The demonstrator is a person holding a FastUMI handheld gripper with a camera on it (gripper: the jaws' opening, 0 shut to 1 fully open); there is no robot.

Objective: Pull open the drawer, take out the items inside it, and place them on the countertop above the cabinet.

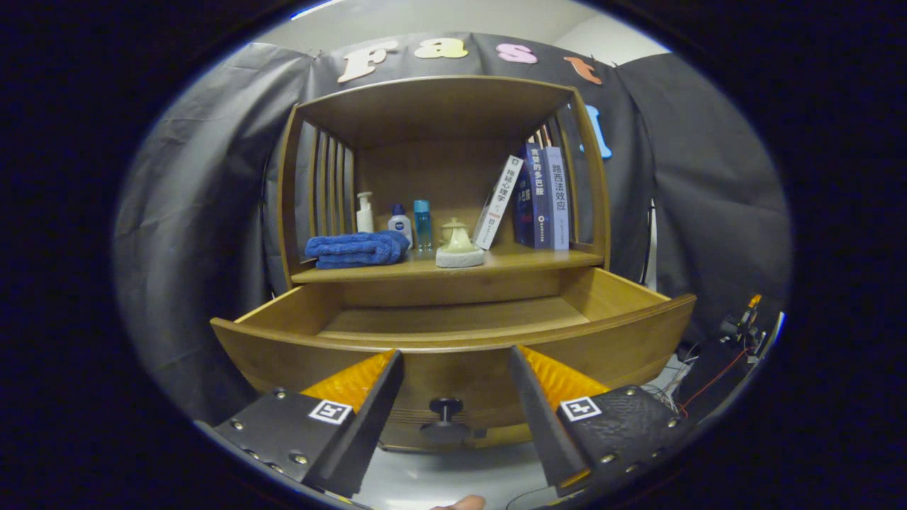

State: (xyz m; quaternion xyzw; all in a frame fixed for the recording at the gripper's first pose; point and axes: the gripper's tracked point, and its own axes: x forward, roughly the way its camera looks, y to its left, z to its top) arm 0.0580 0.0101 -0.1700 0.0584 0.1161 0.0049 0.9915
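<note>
Gripper (455, 368) fingers spread wide, drawer (453, 333) pulled open just ahead, knob (445, 406) between them

blue towel (358, 249), 3 bottles (400, 224), books (542, 198), cream pot (458, 241) on shelf.

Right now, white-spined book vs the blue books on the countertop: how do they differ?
The white-spined book leans tilted; the blue books stand upright against the cabinet's right side. The white one is paler and looks shorter than the blue ones. All rest on the countertop. The gripper is open before the drawer knob.
</note>
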